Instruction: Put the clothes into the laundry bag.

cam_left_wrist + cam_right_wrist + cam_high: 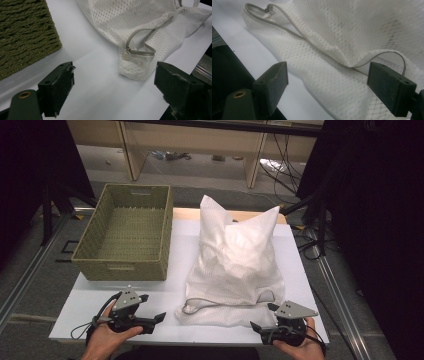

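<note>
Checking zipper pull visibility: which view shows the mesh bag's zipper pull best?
Left gripper view: the zipper pull sits sharp and central on the mesh bag. Right gripper view shows it small at the top edge; in the high view it is too small to tell.

Lab-like recording space: black curtains (380,220), floor cables (280,170), white table (175,250).

high view looks down from above; both gripper views sit low and close, sharing the mesh bag (235,265) (140,30) (352,45).
</note>
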Tool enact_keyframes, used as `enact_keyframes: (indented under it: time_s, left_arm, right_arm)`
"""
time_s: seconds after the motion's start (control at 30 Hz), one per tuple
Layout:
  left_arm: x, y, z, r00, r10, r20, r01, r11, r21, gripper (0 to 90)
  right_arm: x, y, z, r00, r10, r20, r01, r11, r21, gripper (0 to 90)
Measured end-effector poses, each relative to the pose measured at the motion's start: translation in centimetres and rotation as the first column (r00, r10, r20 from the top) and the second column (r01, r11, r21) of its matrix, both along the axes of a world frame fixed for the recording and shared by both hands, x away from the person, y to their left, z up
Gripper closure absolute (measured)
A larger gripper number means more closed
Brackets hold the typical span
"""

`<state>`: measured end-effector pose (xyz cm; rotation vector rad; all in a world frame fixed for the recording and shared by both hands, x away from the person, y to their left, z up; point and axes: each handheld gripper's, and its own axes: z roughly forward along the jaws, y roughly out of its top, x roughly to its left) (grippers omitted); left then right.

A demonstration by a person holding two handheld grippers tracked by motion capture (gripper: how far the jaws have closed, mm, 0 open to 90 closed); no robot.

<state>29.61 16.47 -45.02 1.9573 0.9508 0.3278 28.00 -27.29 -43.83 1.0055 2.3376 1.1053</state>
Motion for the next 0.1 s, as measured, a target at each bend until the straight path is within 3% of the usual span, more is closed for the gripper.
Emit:
enact_keyframes:
  time_s: [0.1]
  left_arm:
    - [-0.02,-0.06,-0.02,1.0,0.004,0.004,-0.004,1.0,-0.004,15.9]
  right_arm:
    - [0.01,-0.01,0.03,1.0,0.005,0.002,-0.005,1.0,-0.004,18.1]
